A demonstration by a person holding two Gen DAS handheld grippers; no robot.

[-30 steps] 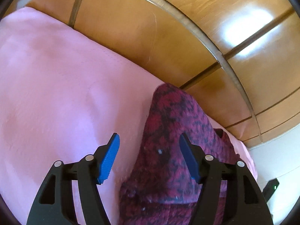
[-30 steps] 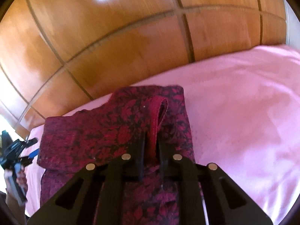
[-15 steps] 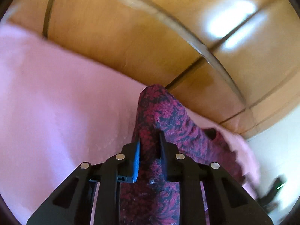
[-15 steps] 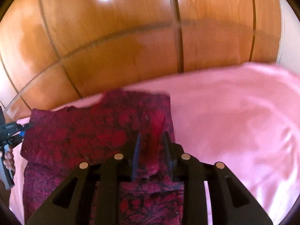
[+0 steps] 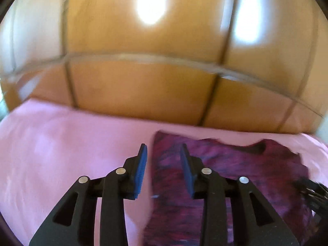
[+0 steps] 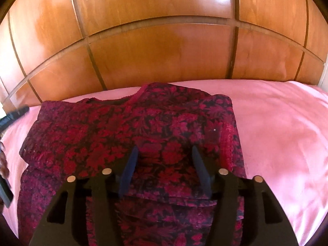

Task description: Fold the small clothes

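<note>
A dark red floral garment (image 6: pixel 131 135) lies on the pink bed sheet (image 6: pixel 276 123), its sides folded in over its middle. My right gripper (image 6: pixel 164 155) is open and empty, above the garment's middle. In the blurred left wrist view the garment (image 5: pixel 225 174) lies right of centre. My left gripper (image 5: pixel 163 160) is open and empty, over the garment's left edge. The tip of the right gripper (image 5: pixel 313 188) shows at the right edge of that view. The left gripper (image 6: pixel 12 116) shows at the far left of the right wrist view.
A glossy wooden panelled headboard (image 6: pixel 164 41) rises behind the bed and also fills the top of the left wrist view (image 5: pixel 143 82). Pink sheet (image 5: pixel 61 153) spreads left of the garment. A pale wall strip (image 6: pixel 325 75) shows at the far right.
Both grippers were shut on folds of the garment half a second ago and have now opened and let go. The garment lies flatter with its sides folded in. The left view has swung toward the headboard.
</note>
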